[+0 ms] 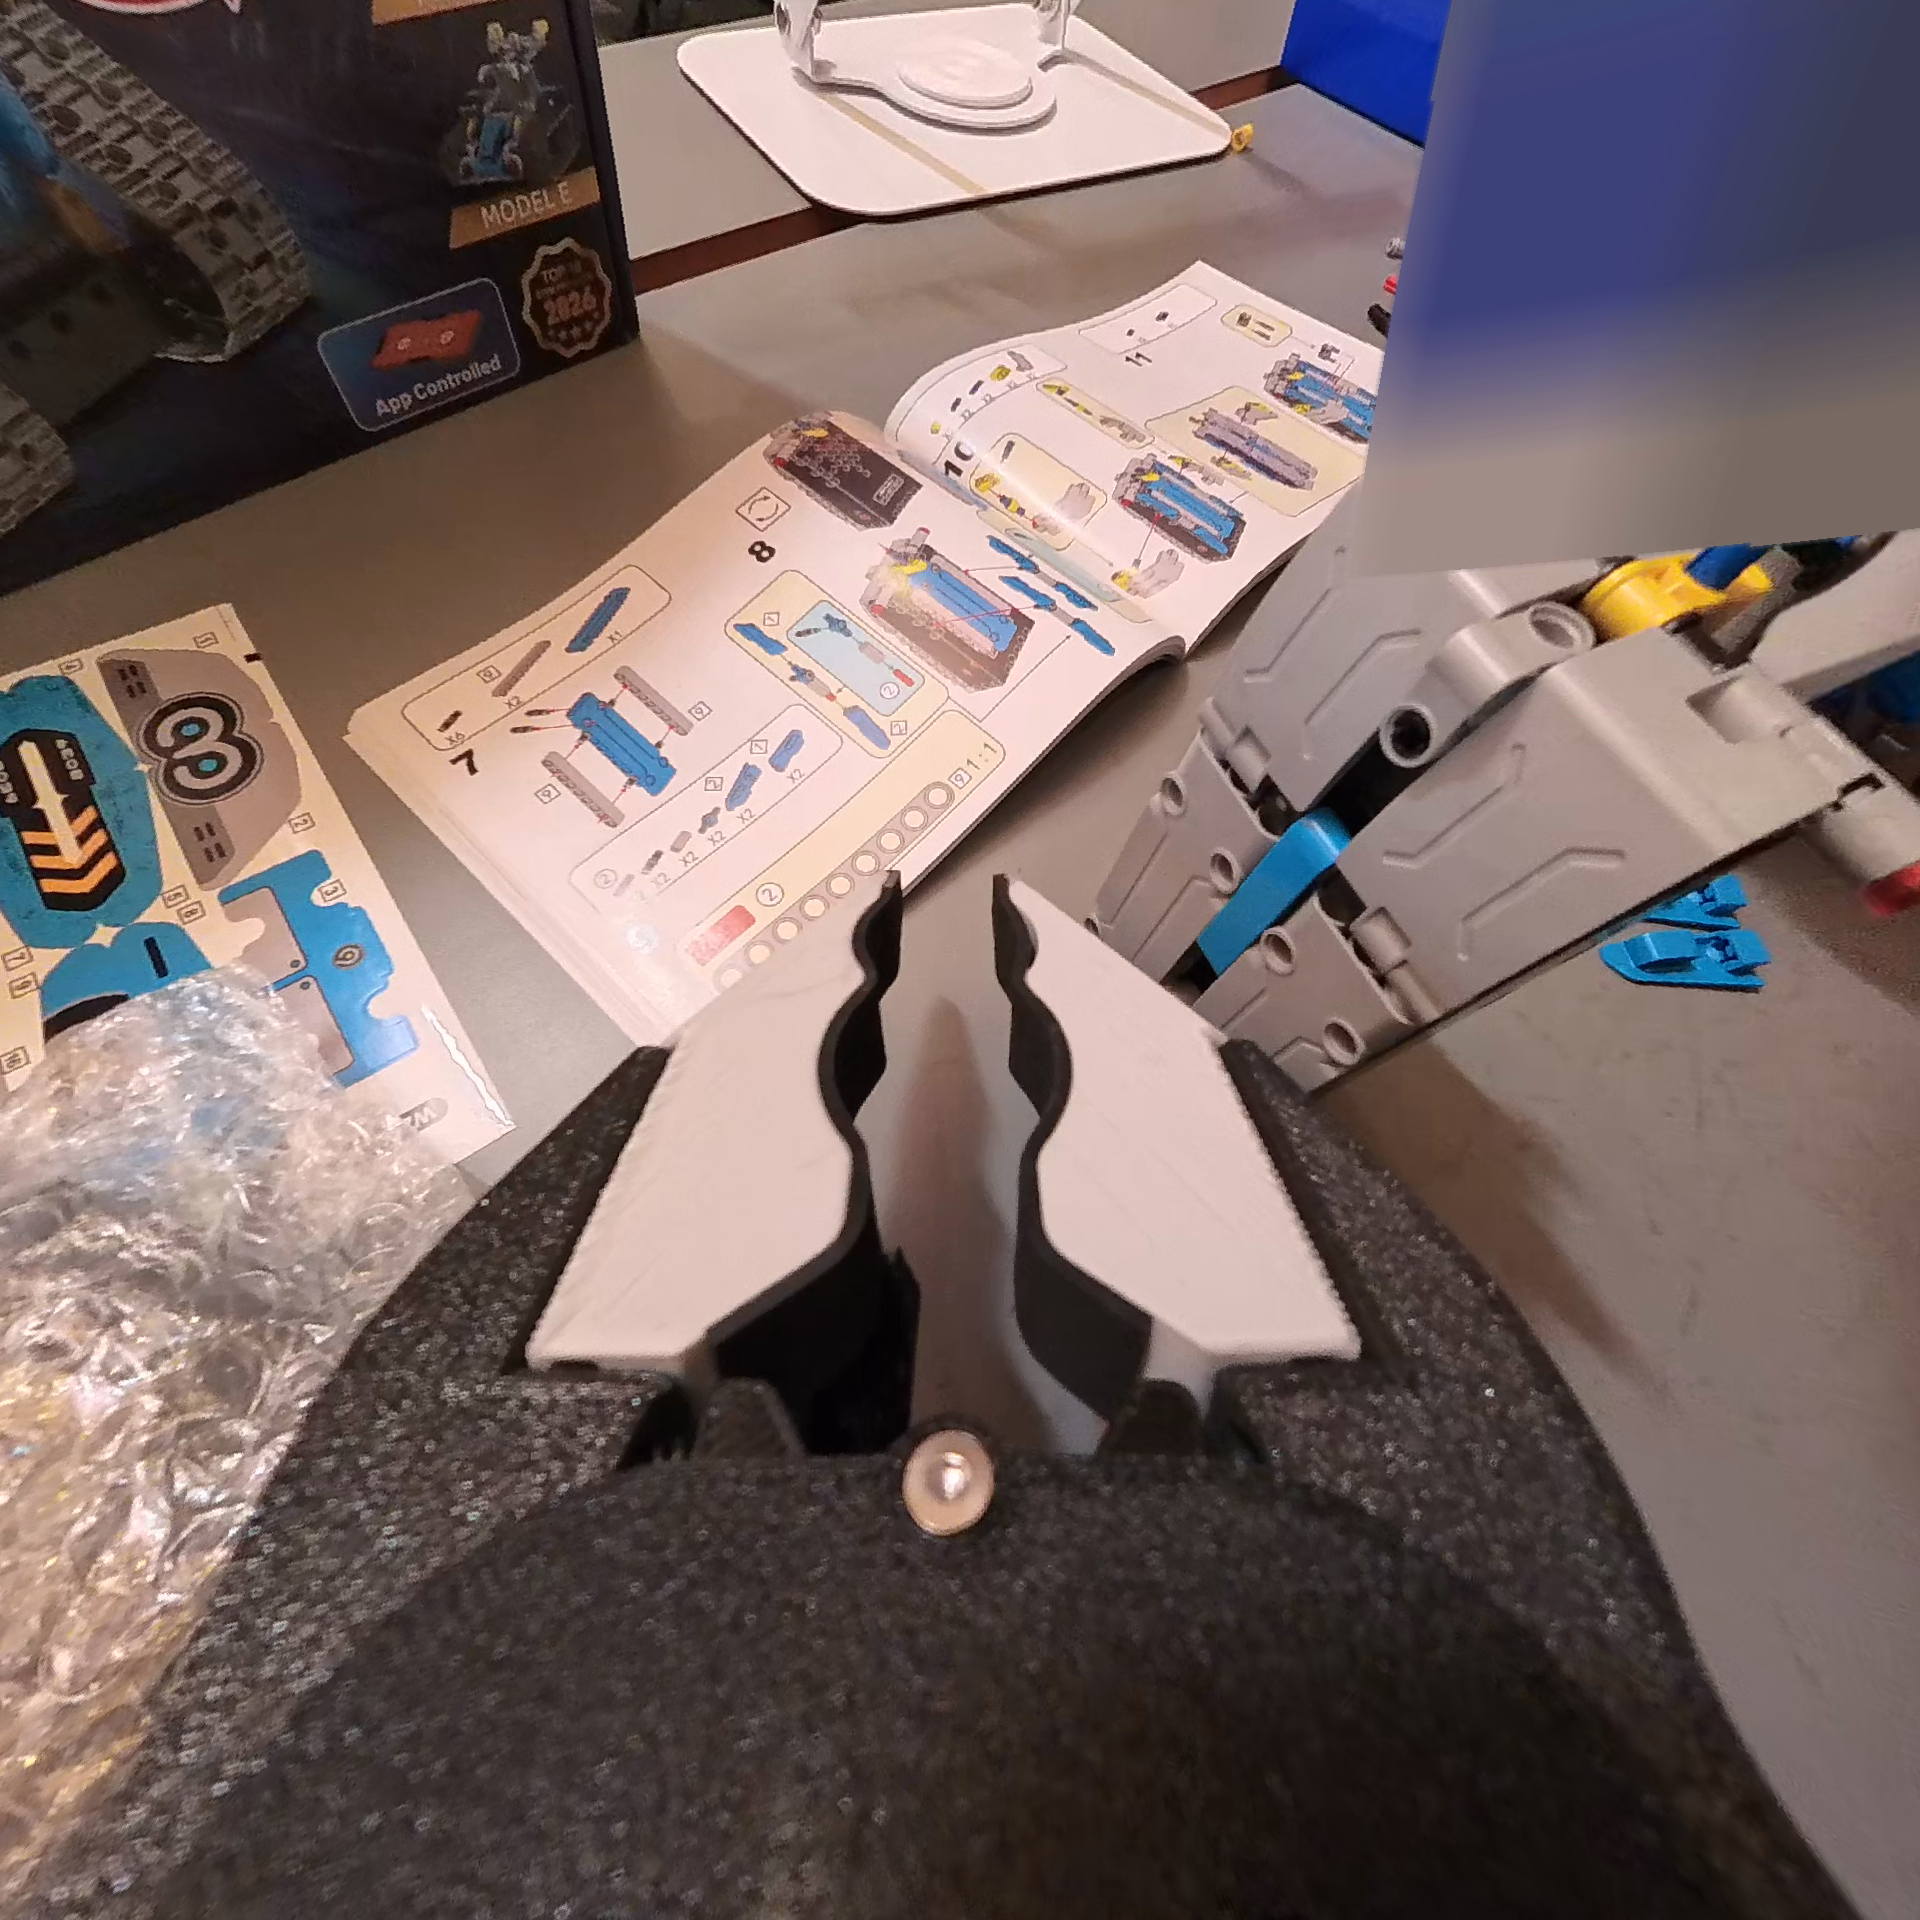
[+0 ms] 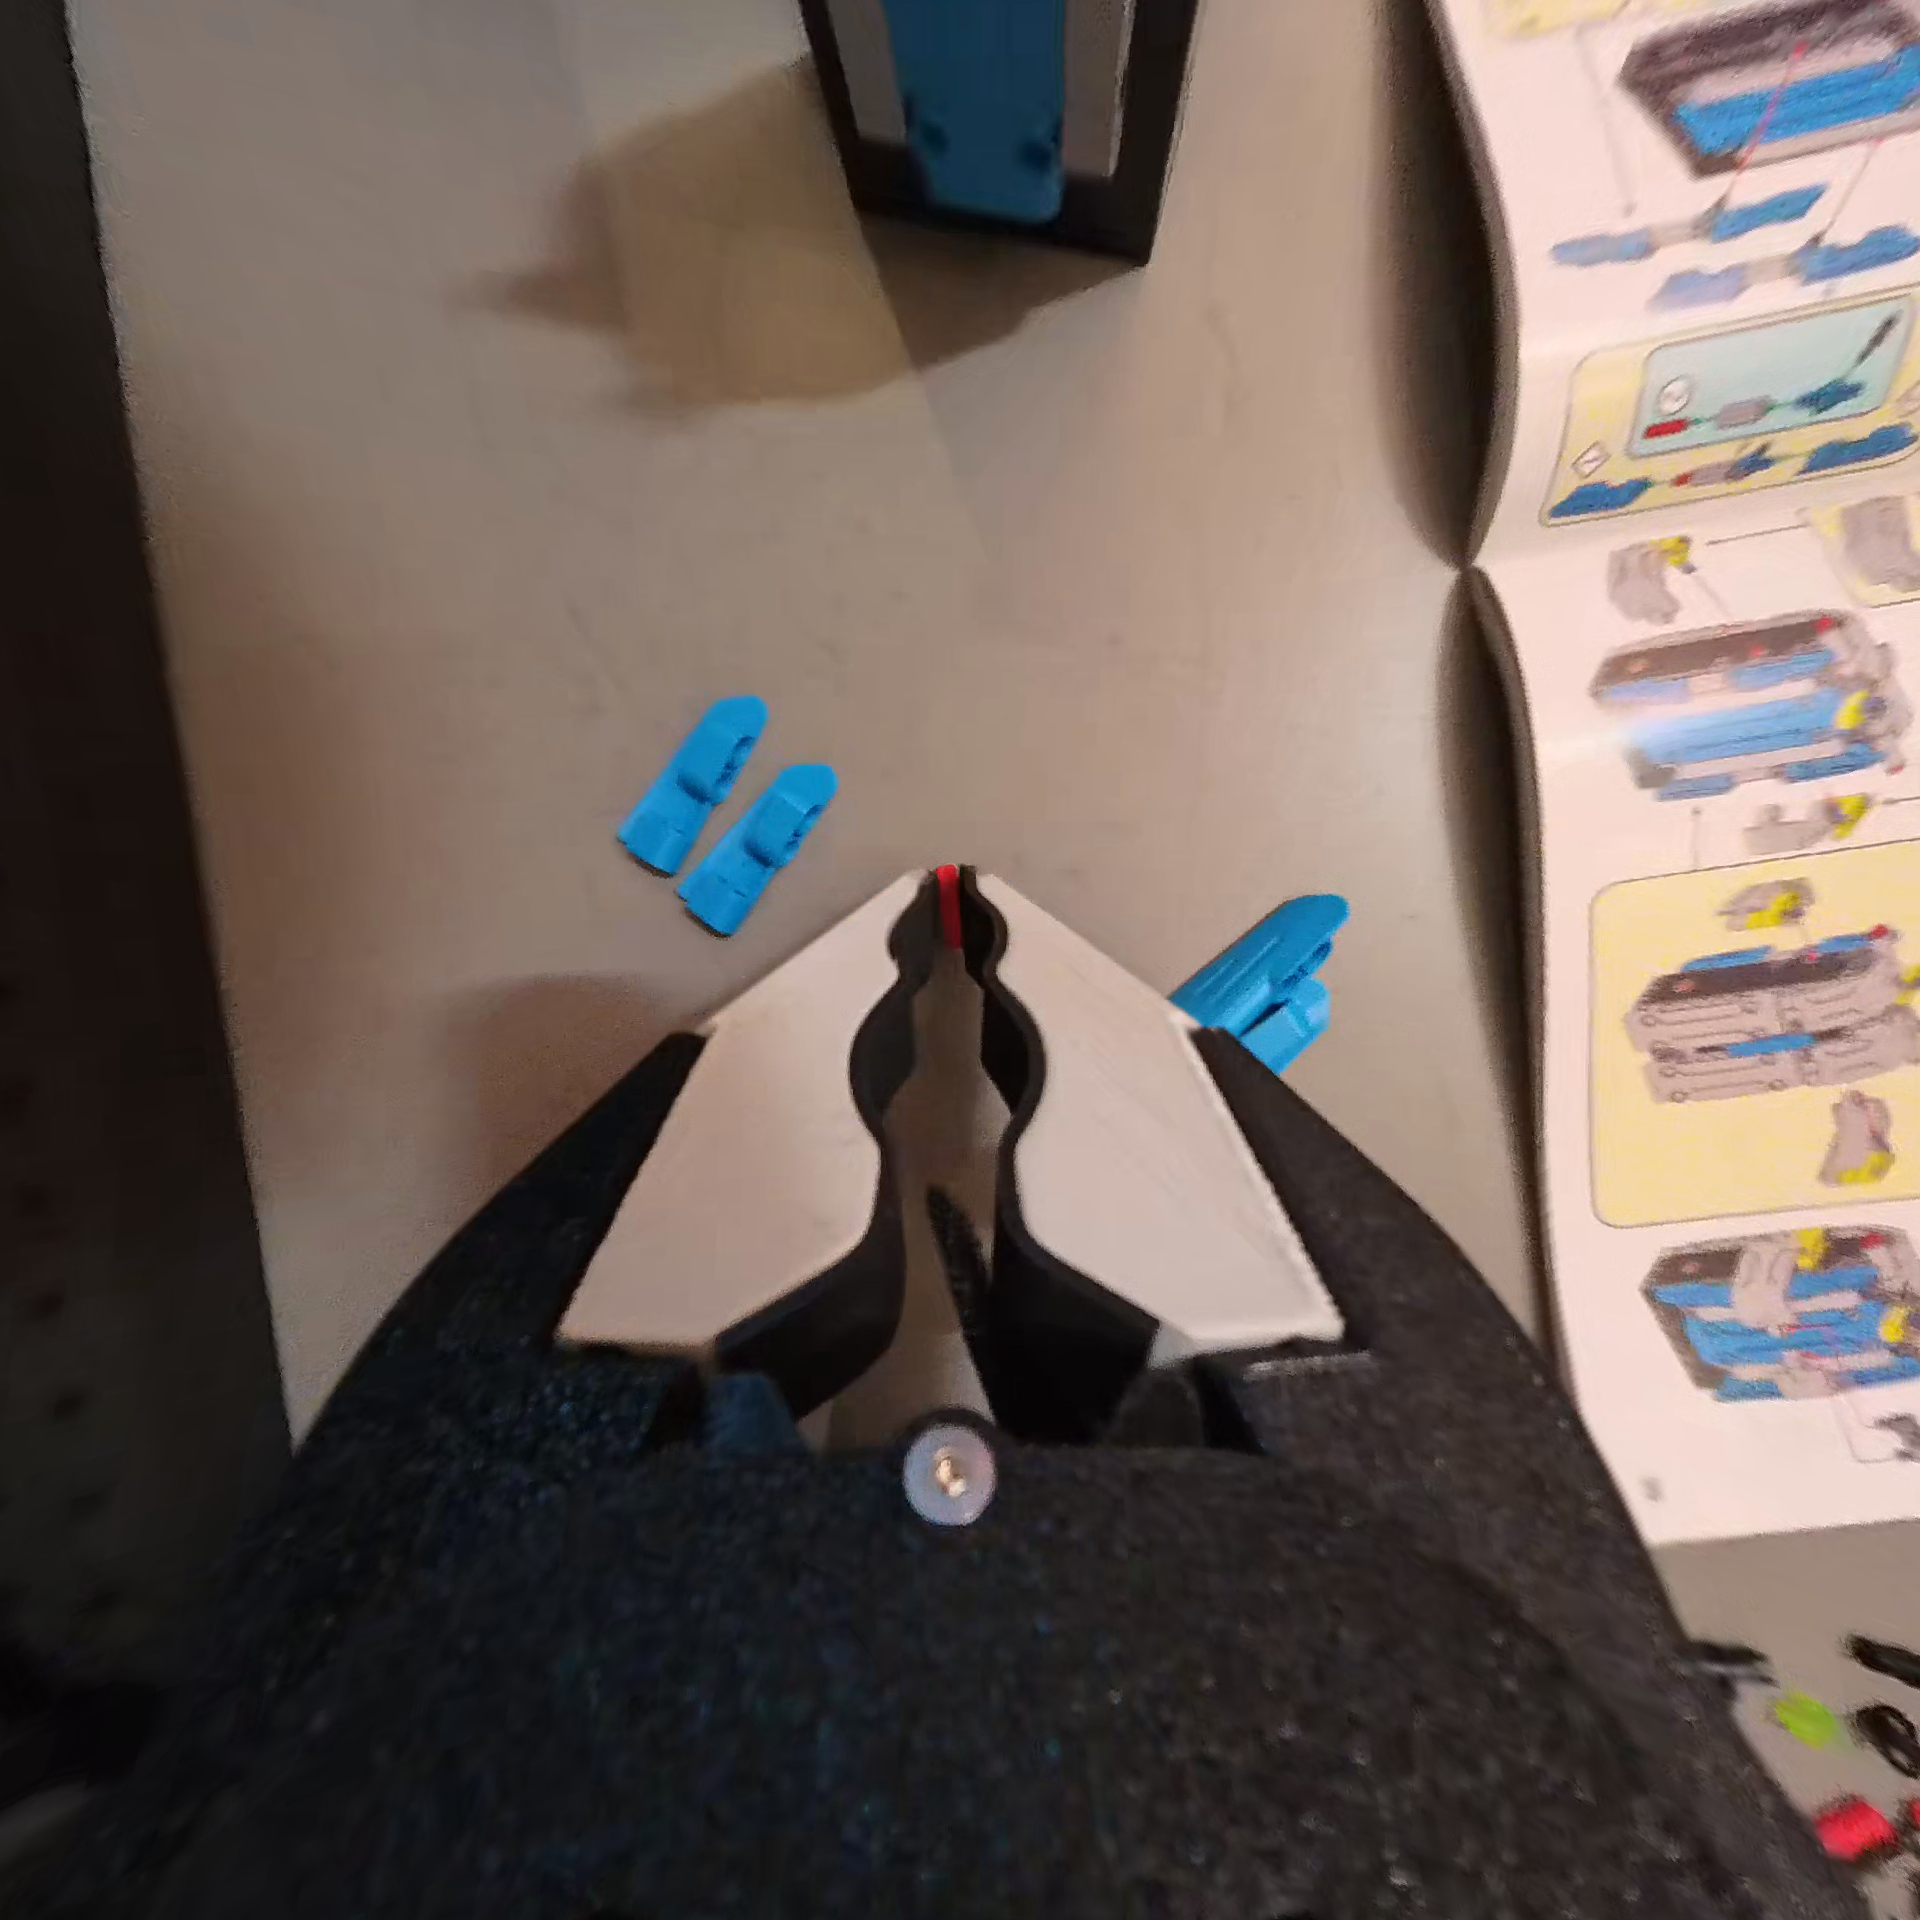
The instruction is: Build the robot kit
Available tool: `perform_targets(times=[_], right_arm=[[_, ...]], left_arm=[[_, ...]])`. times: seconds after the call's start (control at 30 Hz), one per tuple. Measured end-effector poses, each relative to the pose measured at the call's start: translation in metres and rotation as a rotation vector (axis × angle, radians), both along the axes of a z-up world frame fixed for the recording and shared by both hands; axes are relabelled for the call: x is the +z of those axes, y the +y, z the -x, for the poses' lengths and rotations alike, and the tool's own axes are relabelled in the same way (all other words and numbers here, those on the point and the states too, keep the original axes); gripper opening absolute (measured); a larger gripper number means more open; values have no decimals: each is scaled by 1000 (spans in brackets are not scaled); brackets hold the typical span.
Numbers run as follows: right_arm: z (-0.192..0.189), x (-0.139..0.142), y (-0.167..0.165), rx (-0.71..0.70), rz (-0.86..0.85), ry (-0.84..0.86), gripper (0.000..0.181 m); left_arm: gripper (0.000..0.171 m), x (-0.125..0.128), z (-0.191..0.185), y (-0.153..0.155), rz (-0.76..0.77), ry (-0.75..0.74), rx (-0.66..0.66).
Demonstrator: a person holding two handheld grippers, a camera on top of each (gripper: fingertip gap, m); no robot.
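My left gripper (image 1: 945, 896) is open and empty, held just above the grey table, with its tips at the near edge of an open instruction booklet (image 1: 831, 675). A grey and blue brick model (image 1: 1455, 831) stands just right of it. My right gripper (image 2: 948, 883) is shut on a small red pin (image 2: 948, 904), which shows as a thin red strip between the tips. Two loose blue connector pieces (image 2: 727, 810) lie on the table left of the right gripper's tips. Another blue piece (image 2: 1268, 977) lies partly hidden beside its right finger.
A dark product box (image 1: 260, 260) stands at the back left, with a sticker sheet (image 1: 208, 831) and a crumpled clear bag (image 1: 156, 1195) in front. A white flat stand (image 1: 935, 125) sits far back. Small loose parts (image 2: 1849, 1766) lie at the right view's bottom right, beside the booklet (image 2: 1714, 831). Tip to tip, the grippers are about 20 cm apart. The blue piece (image 2: 1268, 977) is about 6 cm from my right fingertips.
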State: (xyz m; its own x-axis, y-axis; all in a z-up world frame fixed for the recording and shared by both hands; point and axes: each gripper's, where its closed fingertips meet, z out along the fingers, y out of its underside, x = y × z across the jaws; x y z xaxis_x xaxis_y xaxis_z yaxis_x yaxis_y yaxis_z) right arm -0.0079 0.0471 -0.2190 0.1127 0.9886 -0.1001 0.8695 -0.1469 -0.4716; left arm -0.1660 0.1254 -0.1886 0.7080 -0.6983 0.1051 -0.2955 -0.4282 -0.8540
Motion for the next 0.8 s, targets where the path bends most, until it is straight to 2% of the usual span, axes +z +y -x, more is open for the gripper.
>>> perform_targets(times=[0.1,0.23,0.27,0.33,0.4,0.5,0.53,0.6,0.7,0.8], right_arm=[[1,-5,-2,-27,68,18,4],[0,-4,-1,-30,69,44,9],[0,2,2,-40,67,74,25],[-9,25,13,-90,62,168,22],[-43,42,48,-244,-11,192,15],[-131,41,128,-687,-193,118,14],[-157,35,143,-816,-199,111,14],[-188,19,154,-976,-159,108,15],[-210,3,158,-1027,-205,13,16],[-205,4,159,-997,-238,-11,13]], left_arm=[[17,0,0,0,-2,3,-1],[17,0,0,0,-3,1,-1],[17,0,0,0,-3,1,-1],[17,0,0,-1,-3,-1,-3],[17,0,0,-1,-1,-2,-4],[17,0,0,0,8,-5,-3],[17,0,0,0,11,-8,-2],[17,0,0,0,14,-12,-2],[17,0,0,0,13,-14,-2],[17,0,0,0,13,-17,-3]])
